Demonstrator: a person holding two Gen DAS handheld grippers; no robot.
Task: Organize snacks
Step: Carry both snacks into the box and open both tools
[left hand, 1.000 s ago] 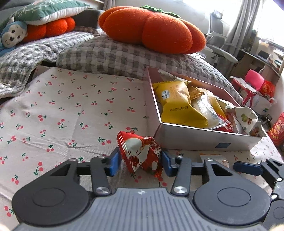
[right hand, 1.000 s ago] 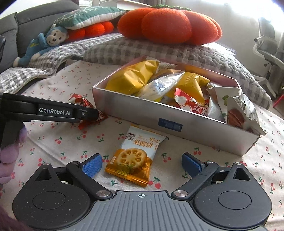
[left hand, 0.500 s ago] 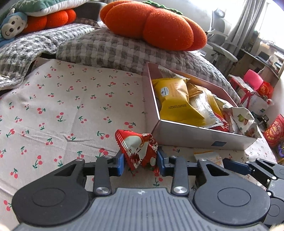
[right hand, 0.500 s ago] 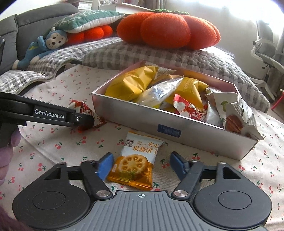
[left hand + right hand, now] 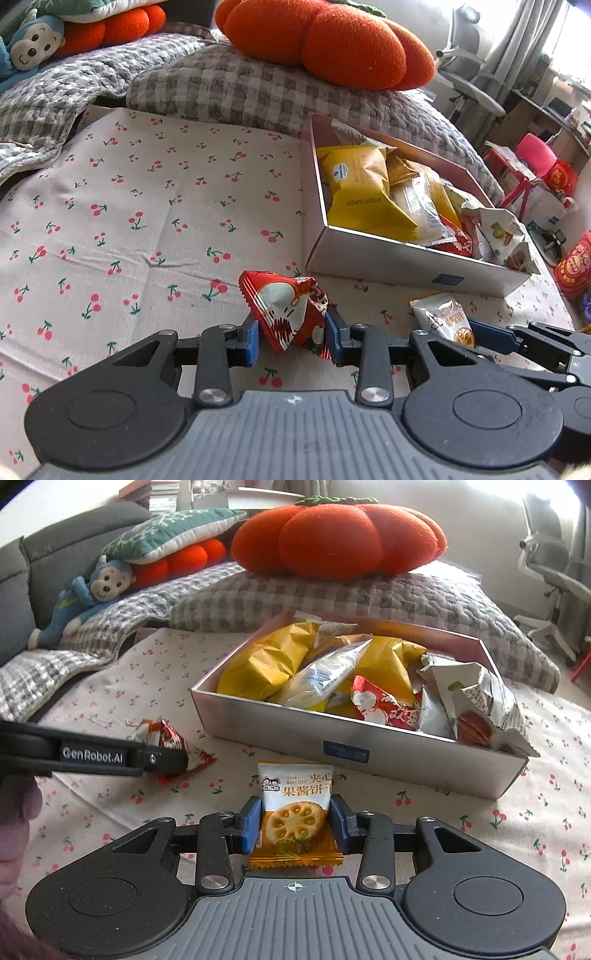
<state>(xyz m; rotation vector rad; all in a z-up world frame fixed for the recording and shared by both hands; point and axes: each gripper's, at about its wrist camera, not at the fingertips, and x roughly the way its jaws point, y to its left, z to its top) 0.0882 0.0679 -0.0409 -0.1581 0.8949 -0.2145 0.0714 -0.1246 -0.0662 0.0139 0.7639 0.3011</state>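
Observation:
A red triangular snack packet point(image 5: 284, 310) lies on the cherry-print cloth point(image 5: 147, 221), just left of the silver box point(image 5: 388, 258). My left gripper point(image 5: 291, 341) is shut on it, both blue pads against its sides. In the right wrist view, a jam biscuit packet point(image 5: 295, 794) lies in front of the box point(image 5: 295, 738). My right gripper point(image 5: 295, 825) is closing on it, and its pads touch both edges. The box holds several yellow, silver and red packets. The left gripper's finger point(image 5: 162, 760) hides part of the red packet point(image 5: 170, 738).
A grey checked quilt point(image 5: 332, 598) with an orange pumpkin cushion point(image 5: 340, 539) rises behind the box. A blue monkey toy point(image 5: 92, 590) lies at the far left. An office chair point(image 5: 554, 572) stands at the right. A hand point(image 5: 14, 827) shows at the left edge.
The right gripper's jaws closed from wide apart onto the biscuit packet. The left gripper's jaws tightened on the red packet. Neither hand shifted much.

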